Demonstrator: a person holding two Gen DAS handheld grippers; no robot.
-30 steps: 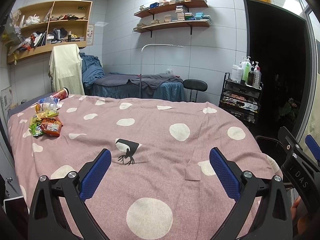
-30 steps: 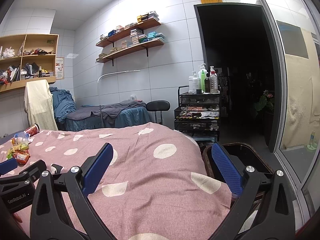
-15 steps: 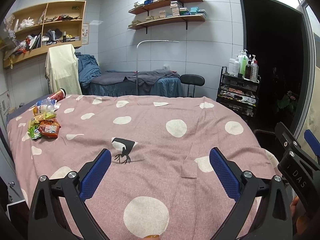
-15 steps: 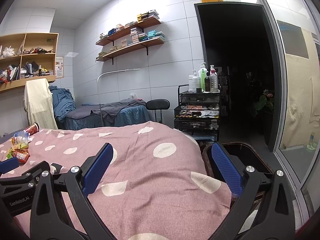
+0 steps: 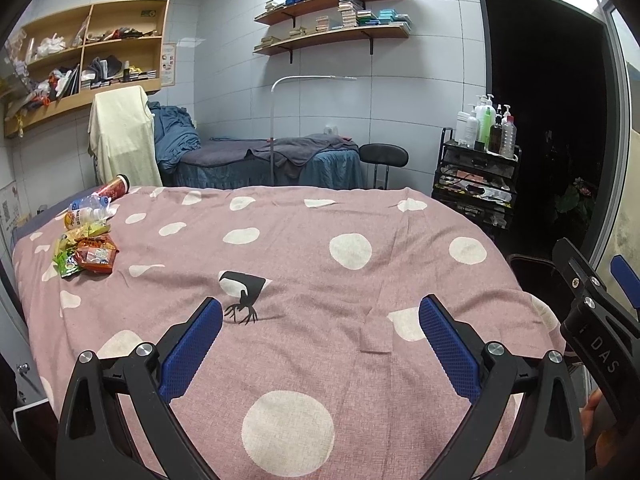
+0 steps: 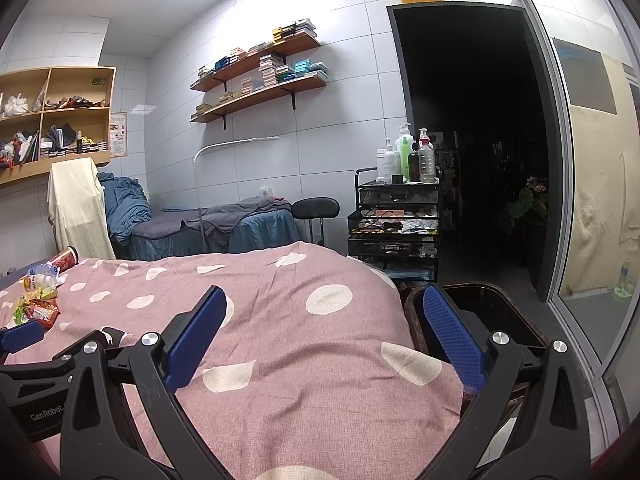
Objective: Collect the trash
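Observation:
Trash lies at the far left of the pink polka-dot bed cover (image 5: 320, 264): red and green snack wrappers (image 5: 86, 255), a clear plastic bottle (image 5: 86, 207) and a red cylindrical can (image 5: 116, 187). The same pile shows small in the right wrist view (image 6: 36, 304). My left gripper (image 5: 320, 332) is open and empty above the near middle of the bed, far from the trash. My right gripper (image 6: 320, 332) is open and empty over the bed's right edge. A dark bin (image 6: 492, 312) stands on the floor right of the bed.
A black trolley (image 6: 394, 232) with bottles stands beyond the bed's right corner. A second bed (image 5: 272, 160), a stool (image 5: 382, 158) and a lamp pole stand behind. A dark doorway and a glass door are at right. Shelves line the walls.
The left wrist view has tilted slightly, so the room sits a little lower in frame. The right gripper has hardly moved. Both stay open.

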